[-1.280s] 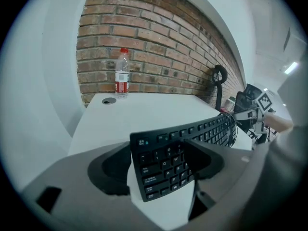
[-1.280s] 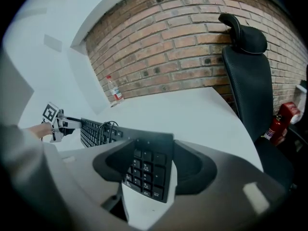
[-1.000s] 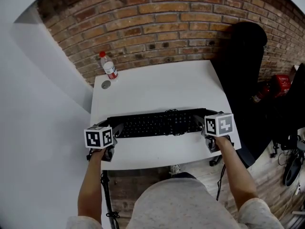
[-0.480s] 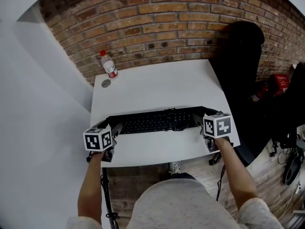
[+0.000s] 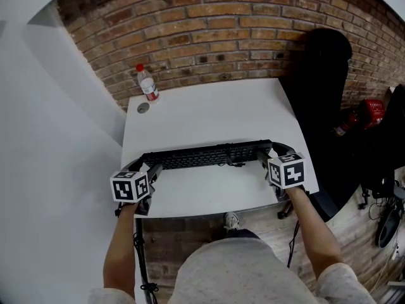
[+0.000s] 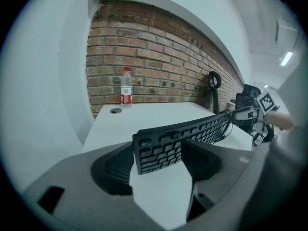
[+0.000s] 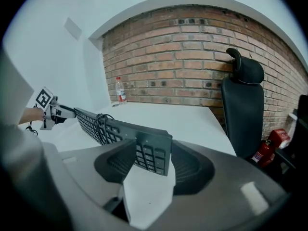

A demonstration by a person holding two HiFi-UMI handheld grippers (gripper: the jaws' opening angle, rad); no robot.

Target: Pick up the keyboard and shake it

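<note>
A long black keyboard (image 5: 205, 156) hangs a little above the white table (image 5: 209, 116), tipped so its keys face away from me. My left gripper (image 5: 150, 170) holds its left end and my right gripper (image 5: 269, 157) its right end. The left gripper view has the keyboard's end (image 6: 163, 146) pinched between the left gripper's (image 6: 159, 160) pads. Seen from the right gripper view, the number-pad end (image 7: 151, 150) sits in the right gripper (image 7: 147, 158), whose jaws are closing tighter on it. A coiled cable (image 7: 101, 121) lies on the keys.
A water bottle (image 5: 147, 85) and a round grommet hole (image 5: 143, 107) are at the table's far left corner by the brick wall. A black office chair (image 5: 319, 94) stands right of the table, with a red extinguisher (image 5: 373, 109) on the floor beyond it.
The keyboard lay flat with its keys up; it has since been lifted and tipped on edge. Both grippers stayed at its ends and shifted slightly.
</note>
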